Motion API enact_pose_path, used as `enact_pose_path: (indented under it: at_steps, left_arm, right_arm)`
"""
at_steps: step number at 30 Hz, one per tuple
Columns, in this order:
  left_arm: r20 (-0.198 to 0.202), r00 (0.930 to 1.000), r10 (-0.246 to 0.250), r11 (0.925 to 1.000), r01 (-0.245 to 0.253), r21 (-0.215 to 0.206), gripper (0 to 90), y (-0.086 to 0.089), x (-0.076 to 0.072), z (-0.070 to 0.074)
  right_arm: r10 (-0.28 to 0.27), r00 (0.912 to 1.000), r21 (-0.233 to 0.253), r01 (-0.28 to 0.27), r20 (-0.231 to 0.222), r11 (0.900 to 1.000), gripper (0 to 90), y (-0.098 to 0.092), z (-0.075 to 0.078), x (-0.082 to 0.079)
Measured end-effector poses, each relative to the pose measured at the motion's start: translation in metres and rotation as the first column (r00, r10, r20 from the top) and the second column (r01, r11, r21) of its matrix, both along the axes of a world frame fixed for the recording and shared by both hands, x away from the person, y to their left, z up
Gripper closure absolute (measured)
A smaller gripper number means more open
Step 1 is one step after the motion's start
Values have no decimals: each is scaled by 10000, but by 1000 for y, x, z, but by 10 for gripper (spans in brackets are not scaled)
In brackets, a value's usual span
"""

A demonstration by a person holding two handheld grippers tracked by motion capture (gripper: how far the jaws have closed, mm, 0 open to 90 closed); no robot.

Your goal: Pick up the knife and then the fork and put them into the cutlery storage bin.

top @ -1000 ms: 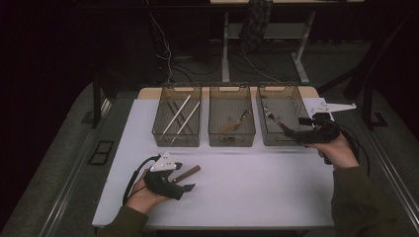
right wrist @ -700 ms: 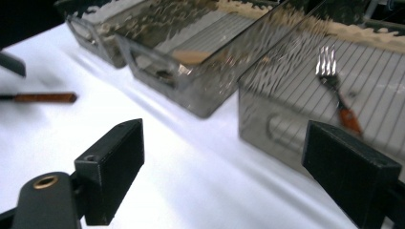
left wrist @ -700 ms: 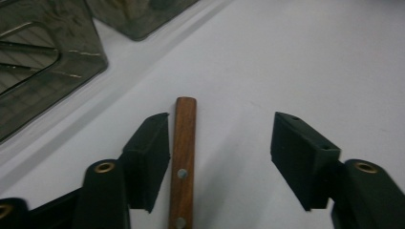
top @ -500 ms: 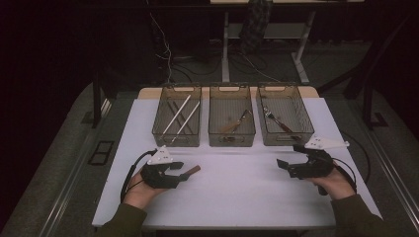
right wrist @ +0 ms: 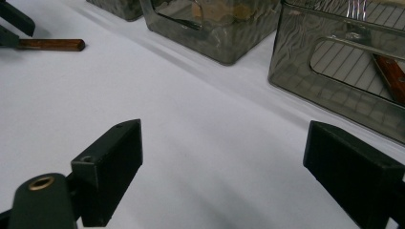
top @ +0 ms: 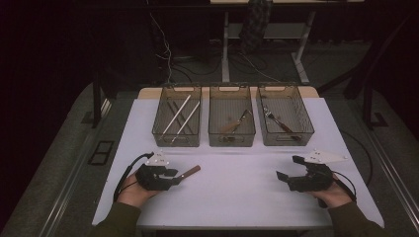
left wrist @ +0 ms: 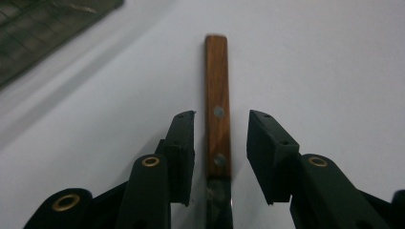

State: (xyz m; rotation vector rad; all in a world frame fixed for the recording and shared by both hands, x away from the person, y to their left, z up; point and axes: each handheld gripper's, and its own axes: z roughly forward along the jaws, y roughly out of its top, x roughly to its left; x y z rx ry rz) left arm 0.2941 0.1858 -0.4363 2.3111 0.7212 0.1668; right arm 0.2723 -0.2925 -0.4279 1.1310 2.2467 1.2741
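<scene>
The left gripper sits at the lower left of the high view, low over the white bench. In the left gripper view its jaws stand apart on either side of a wooden-handled utensil; the left pad lies just beside the handle and the right pad is clear of it, so nothing is clamped. The handle, with two metal rivets, runs straight up the middle of that frame, and its dark metal part disappears between the jaws at the bottom edge. In the high view the handle pokes out to the right of the gripper, flat on the bench.

The right gripper is at the lower right of the high view, held in the person's hand, with its jaws spread wide and nothing between them. In the right gripper view the two black pads frame bare bench.

Along the far side of the bench, in the middle of the high view, three smoky see-through bins stand in a row. The left bin holds pale long sticks, the middle bin a wooden-handled tool, and the right bin a fork with a wooden handle. Cables and table legs lie on the dark floor beyond.
</scene>
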Motion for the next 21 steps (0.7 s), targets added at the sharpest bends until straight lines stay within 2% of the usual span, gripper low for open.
enact_pose_path:
  at_steps: [1,2,5,12,18,20,21]
  left_arm:
    - [-13,10000,-48,9996,49,281,622,0,-1,-1]
    - [35,10000,-41,9992,39,385,628,-1,-2,-3]
    - [196,9998,-56,9991,47,411,647,-1,-3,-4]
    - [290,9994,-168,9992,158,371,738,-1,-3,-5]
    - [219,9991,-353,9972,338,661,763,-5,-1,-2]
    - [15,9989,-469,9984,468,329,763,-8,-1,1]
    - [105,9983,-569,9976,564,392,764,-11,-2,3]
  right_arm:
    - [24,10000,-33,-24,4,10000,126,0,0,0]
    - [84,10000,-50,-84,-27,10000,126,0,-1,0]
    - [176,9998,-91,-176,-37,9998,126,2,-1,0]
    - [430,9991,-207,-431,-48,9989,126,4,-2,0]
    - [756,9971,-81,-756,-47,9971,126,6,-3,1]
    - [963,9952,-43,-964,-193,9953,138,6,-3,2]
    - [1195,9926,-114,-1198,-225,9927,138,7,-2,2]
